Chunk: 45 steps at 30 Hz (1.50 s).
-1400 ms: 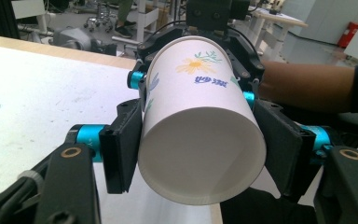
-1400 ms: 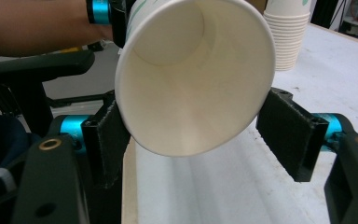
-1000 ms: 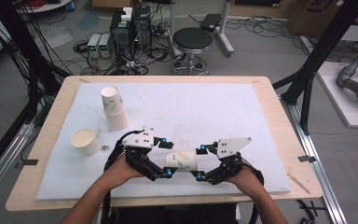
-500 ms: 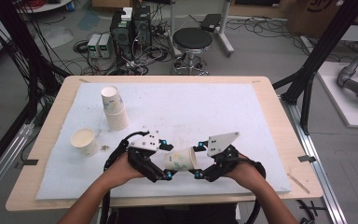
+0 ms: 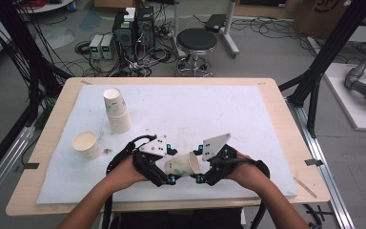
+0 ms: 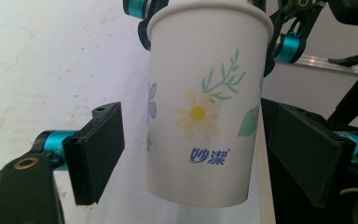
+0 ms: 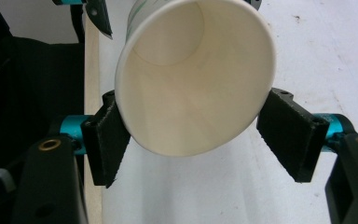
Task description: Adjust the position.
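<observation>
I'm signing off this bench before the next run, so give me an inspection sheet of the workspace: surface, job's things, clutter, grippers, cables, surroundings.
Surface: white mat on a wooden table, with a few dark specks.
Job's things: flowered paper cup held off the mat, on its side; stack of cups and single upright cup at the mat's left.
Clutter: thin stick near the right edge.
Grippers: right gripper shut on the cup's rim end; left gripper around its base end, jaws just been closing, one pad apart from it.
Cables: black cable loops from the left gripper; floor cables in a tangle.
Surroundings: stool, computer cases, black frame posts.
</observation>
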Each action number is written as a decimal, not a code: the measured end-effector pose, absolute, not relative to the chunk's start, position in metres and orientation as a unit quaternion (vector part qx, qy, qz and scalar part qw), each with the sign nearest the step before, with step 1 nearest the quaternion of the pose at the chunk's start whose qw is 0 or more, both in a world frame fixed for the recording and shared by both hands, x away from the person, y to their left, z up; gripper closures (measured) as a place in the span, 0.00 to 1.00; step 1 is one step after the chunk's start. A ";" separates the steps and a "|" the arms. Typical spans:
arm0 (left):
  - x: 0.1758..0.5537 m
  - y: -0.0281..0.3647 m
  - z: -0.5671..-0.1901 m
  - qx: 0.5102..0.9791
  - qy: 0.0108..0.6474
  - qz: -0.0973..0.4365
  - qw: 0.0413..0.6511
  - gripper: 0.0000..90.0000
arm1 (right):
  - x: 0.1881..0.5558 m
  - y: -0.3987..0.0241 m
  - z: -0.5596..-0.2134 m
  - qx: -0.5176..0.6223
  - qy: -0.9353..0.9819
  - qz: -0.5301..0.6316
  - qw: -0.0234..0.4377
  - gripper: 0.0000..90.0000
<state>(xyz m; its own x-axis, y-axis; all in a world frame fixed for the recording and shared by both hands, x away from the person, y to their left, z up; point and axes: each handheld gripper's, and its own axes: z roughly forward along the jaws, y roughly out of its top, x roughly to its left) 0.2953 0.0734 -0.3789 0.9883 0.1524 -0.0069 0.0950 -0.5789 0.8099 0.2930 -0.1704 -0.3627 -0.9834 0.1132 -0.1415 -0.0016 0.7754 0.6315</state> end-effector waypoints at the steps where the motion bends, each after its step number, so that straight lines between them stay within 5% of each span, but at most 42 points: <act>1: 0.295 0.073 -0.379 0.891 0.069 0.032 0.448 0.21 | 0.293 -0.170 -0.362 0.028 0.939 0.333 0.086 0.31; 20: 0.295 0.059 -0.378 0.924 0.048 0.041 0.377 0.24 | 0.294 -0.160 -0.362 0.018 0.950 0.298 0.088 0.31; 45: 0.298 0.053 -0.384 0.926 0.055 0.014 0.374 0.36 | 0.293 -0.152 -0.361 0.008 0.961 0.262 0.086 0.31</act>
<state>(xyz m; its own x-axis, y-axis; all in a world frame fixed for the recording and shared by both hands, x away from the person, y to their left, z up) 0.2982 0.0526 -0.3844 0.9936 0.1122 -0.0158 0.0917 -0.7143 0.6938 0.2934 -0.1516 -0.3608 -0.9851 0.0605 -0.1611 -0.0296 0.8626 0.5049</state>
